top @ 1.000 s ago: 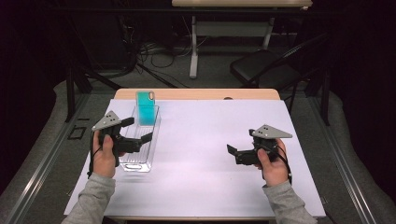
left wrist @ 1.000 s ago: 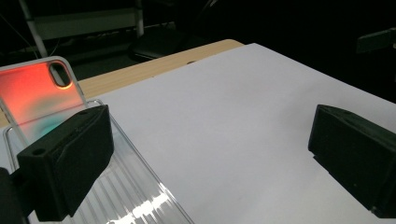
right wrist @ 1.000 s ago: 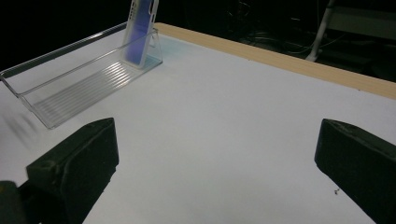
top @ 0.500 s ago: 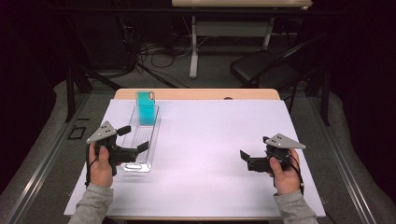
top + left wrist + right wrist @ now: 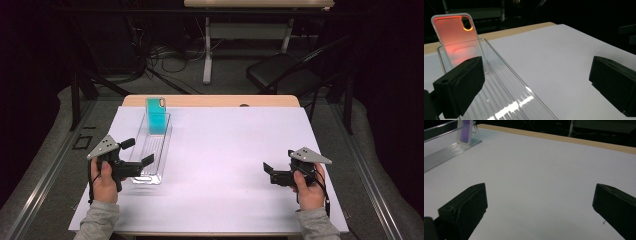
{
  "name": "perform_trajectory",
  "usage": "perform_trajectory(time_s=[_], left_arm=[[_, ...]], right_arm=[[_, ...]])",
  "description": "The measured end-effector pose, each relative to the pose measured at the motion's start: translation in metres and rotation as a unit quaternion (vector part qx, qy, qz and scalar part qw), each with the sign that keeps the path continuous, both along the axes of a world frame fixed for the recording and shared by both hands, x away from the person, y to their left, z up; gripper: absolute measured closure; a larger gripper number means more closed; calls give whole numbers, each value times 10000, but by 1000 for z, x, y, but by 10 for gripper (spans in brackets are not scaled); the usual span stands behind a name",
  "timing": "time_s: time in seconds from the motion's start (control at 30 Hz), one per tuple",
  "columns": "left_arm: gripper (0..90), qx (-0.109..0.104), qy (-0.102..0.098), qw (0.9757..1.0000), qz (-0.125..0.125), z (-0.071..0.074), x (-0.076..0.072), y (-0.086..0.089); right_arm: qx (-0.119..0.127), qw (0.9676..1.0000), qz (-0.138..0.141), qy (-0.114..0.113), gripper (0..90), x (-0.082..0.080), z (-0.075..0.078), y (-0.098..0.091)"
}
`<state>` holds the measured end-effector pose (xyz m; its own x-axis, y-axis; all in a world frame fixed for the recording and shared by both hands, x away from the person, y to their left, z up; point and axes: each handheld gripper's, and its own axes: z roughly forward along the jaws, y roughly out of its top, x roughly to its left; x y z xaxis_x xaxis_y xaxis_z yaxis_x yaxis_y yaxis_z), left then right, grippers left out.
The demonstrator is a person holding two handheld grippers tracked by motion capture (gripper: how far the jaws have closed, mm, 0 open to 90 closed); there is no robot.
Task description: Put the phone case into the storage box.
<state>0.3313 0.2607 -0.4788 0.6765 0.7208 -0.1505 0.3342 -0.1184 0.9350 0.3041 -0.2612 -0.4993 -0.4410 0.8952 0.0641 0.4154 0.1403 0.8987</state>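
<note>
Hidden and cropped areas

Clear tray (image 5: 506, 100): near end cut by the lower edge. Phone case (image 5: 465, 130): top cropped in the right gripper view.

Our right claw (image 5: 540, 212) has its two black jaws spread wide apart, one at each lower corner, with nothing between them but the white-covered table (image 5: 544, 172). We see the table's pale wooden far edge running across the top. At the upper left lies a clear ribbed plastic tray (image 5: 441, 153), well apart from our jaws. A thin upright purple-tinted phone case (image 5: 464, 131) stands at its far end.
</note>
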Motion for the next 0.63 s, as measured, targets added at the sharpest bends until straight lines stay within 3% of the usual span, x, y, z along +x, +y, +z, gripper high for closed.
perform_trajectory(time_s=[0.33, 0.63], left_arm=[[4, 34, 115, 9999, 93, -10, 4, 4], [5, -8, 149, 9997, 174, -10, 5, 8]], right_arm=[[-10, 10000, -71, 41, 0, 3, -12, -3], [-4, 9998, -86, 163, 0, 4, -18, -2]])
